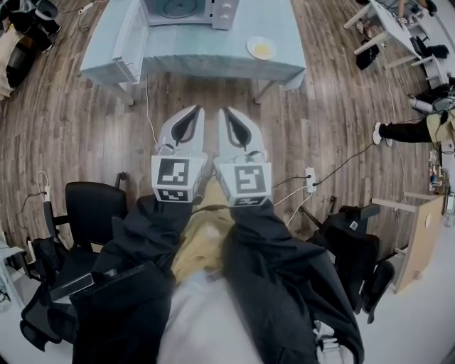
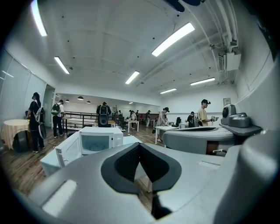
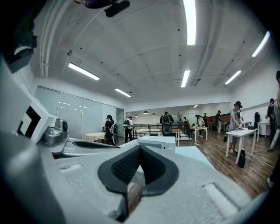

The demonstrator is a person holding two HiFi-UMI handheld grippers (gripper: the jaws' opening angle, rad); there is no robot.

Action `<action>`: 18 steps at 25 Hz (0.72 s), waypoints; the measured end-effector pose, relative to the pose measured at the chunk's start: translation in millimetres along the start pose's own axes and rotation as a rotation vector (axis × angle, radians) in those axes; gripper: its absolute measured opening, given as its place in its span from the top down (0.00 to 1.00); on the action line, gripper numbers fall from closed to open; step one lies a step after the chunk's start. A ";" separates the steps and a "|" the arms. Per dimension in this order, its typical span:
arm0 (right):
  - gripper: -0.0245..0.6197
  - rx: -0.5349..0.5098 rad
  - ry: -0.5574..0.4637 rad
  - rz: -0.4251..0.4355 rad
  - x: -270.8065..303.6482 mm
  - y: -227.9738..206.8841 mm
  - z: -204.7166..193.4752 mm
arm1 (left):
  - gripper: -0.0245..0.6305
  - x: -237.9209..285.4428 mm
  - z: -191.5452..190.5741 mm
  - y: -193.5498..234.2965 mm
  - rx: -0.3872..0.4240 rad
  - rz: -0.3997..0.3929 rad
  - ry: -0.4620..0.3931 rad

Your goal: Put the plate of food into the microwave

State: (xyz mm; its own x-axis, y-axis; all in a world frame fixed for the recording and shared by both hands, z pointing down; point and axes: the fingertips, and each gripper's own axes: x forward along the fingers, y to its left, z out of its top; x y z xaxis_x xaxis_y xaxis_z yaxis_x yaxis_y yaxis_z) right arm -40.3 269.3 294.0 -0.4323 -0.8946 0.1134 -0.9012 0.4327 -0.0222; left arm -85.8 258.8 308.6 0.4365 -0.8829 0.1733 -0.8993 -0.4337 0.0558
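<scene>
The plate of food (image 1: 261,48) sits near the microwave (image 1: 181,10), up top. The left gripper (image 1: 193,112) and right gripper (image 1: 229,114) have their fingers closed, empty.

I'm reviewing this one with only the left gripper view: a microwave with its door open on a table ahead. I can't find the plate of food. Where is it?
Observer: In the head view the plate sits on the table, to the right of the microwave and apart from it.
Operator: Is the right gripper carrying anything?
Observer: No. In its own view the right gripper has its jaws together with nothing between them.
Operator: Are we at the table?
Observer: Not yet. The head view shows the left gripper and the right one side by side over the floor, short of the table's near edge.
</scene>
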 end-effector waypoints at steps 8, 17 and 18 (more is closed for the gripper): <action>0.97 0.004 -0.047 0.017 54.5 -67.1 21.1 | 0.97 84.2 21.6 -4.4 -0.001 -0.005 0.002; 0.97 0.022 -0.034 0.050 100.6 -116.0 19.3 | 0.97 152.9 30.2 -0.7 0.004 0.017 0.020; 0.97 0.021 -0.033 0.053 103.5 -120.5 18.6 | 0.97 158.6 29.8 -2.1 0.005 0.017 0.021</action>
State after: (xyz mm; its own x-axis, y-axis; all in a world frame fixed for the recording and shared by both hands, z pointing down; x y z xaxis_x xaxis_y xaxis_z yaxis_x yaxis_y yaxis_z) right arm 23.0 122.5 289.9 -0.4802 -0.8736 0.0784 -0.8771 0.4779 -0.0479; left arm -13.9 114.4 306.7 0.4205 -0.8861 0.1951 -0.9064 -0.4196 0.0478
